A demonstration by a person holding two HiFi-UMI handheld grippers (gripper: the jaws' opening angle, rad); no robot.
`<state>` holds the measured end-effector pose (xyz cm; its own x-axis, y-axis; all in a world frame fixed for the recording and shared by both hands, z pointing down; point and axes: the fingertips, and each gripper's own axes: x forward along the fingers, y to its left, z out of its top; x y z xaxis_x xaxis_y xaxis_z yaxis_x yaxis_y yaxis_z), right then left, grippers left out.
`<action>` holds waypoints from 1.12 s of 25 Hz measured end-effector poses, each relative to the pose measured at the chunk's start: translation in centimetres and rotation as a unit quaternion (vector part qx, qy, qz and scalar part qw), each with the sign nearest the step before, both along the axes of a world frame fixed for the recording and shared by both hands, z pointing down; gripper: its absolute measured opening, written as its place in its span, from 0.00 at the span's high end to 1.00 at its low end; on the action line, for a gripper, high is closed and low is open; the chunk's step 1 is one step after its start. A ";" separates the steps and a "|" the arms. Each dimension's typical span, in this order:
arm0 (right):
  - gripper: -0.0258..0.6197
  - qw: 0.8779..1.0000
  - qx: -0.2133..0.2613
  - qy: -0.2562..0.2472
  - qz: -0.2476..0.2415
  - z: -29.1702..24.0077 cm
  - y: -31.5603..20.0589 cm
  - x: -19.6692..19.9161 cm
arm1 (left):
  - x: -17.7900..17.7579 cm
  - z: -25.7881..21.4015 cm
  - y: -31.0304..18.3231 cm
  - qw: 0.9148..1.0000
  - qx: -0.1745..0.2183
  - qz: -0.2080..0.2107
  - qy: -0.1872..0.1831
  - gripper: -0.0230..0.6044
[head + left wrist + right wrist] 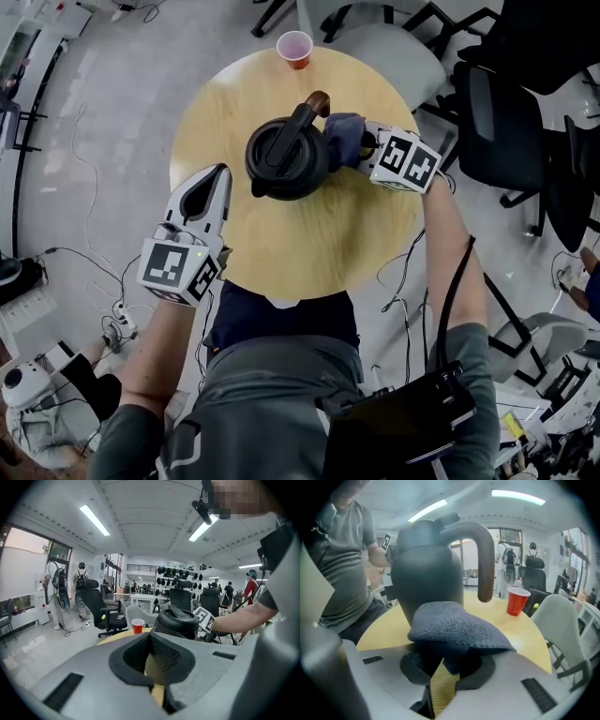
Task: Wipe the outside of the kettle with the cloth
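Clearly, the black round-bellied kettle (286,161) stands upright beside the blue-grey cloth (342,139).

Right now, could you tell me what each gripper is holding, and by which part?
The right gripper pinches the cloth by its bunched underside, the rest draped toward the kettle. The left gripper is shut on nothing.

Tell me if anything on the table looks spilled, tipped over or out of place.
Nothing stands out. The kettle and red cup stand upright on the table, and the right gripper holds the cloth at the kettle's side.
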<state>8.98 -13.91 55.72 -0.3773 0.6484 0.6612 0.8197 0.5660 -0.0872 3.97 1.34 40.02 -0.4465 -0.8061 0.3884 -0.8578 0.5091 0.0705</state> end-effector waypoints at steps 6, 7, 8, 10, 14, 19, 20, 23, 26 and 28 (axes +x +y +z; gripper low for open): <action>0.82 0.994 -0.054 -0.026 0.090 -4.0 -0.3 1.7 | 1.4 -3.4 0.4 1.000 0.009 -0.013 -0.003 0.95; 0.82 0.991 -0.067 -0.033 0.111 -5.2 -0.4 1.9 | 1.7 -4.1 0.4 1.000 0.013 -0.014 -0.002 0.95; 0.82 0.987 -0.079 -0.043 0.136 -6.5 -0.6 2.1 | 2.0 -4.9 0.5 1.000 0.017 -0.013 -0.002 0.95; 0.82 0.975 -0.104 -0.065 0.187 -9.4 -0.9 2.6 | 2.6 -6.9 0.6 1.000 0.029 -0.008 0.001 0.95; 0.82 0.955 -0.112 -0.112 0.250 -16.0 -1.2 4.1 | 2.7 -10.6 1.1 0.999 0.052 -0.005 0.000 0.95; 0.82 0.939 -0.107 -0.145 0.294 -23.7 -0.5 5.5 | 2.4 -14.6 1.4 0.998 0.064 0.008 -0.012 0.95; 0.82 0.934 -0.110 -0.150 0.304 -25.0 -0.2 5.8 | 2.4 -15.3 1.6 0.998 0.067 0.013 -0.016 0.95; 0.82 0.917 -0.111 -0.171 0.344 -29.0 -0.1 6.3 | 2.0 -17.8 2.0 0.995 0.088 0.023 -0.031 0.95; 0.82 0.900 -0.107 -0.192 0.377 -32.4 0.0 6.8 | 1.8 -19.9 2.6 0.993 0.105 0.029 -0.033 0.95; 0.82 0.890 -0.103 -0.208 0.393 -34.4 0.6 7.4 | 2.0 -21.3 3.2 0.992 0.111 0.036 -0.037 0.95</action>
